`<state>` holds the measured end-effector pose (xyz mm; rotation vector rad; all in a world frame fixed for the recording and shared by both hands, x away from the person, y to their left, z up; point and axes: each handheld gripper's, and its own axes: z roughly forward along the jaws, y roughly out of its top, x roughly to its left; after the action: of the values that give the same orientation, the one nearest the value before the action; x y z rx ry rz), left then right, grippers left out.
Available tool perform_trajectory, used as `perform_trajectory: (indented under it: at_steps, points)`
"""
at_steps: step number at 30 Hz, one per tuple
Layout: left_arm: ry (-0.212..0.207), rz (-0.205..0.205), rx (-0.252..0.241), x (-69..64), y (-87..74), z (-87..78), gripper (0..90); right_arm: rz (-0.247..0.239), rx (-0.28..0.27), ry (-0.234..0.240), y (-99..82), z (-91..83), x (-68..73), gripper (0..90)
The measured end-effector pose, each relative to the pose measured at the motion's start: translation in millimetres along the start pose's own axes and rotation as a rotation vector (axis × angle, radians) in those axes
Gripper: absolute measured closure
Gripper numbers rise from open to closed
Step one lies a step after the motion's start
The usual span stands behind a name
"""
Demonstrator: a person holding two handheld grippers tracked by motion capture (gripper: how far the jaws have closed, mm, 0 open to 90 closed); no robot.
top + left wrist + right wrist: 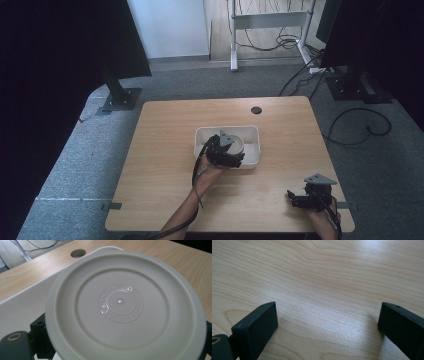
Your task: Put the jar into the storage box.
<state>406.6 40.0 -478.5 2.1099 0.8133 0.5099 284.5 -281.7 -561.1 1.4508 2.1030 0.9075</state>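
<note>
round cream plastic lid [125, 307] over white tub [252, 150] at table [165, 150] centre, pinched across its rim between left gripper [231, 159] jaws, probably light, stiff, slick, best held at the raised edge; right gripper [327, 327] spread wide, empty, near table's front right corner.

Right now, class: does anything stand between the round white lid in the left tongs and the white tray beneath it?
Nothing visible does: the lid, held by the left tongs, hangs directly over the tray.
</note>
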Motion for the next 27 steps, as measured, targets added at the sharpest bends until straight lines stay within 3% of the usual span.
perform_trajectory:
  at_steps: [13,27]
  points:
    - [0.011,-0.056,0.000,3.4,-7.8,25.5,9.8,0.000,0.000,0.000,0.0,0.0,0.0,2.4]
    - [0.031,-0.051,0.032,-4.2,-13.5,43.6,9.8,-0.001,0.000,0.000,0.0,0.0,0.0,2.4]
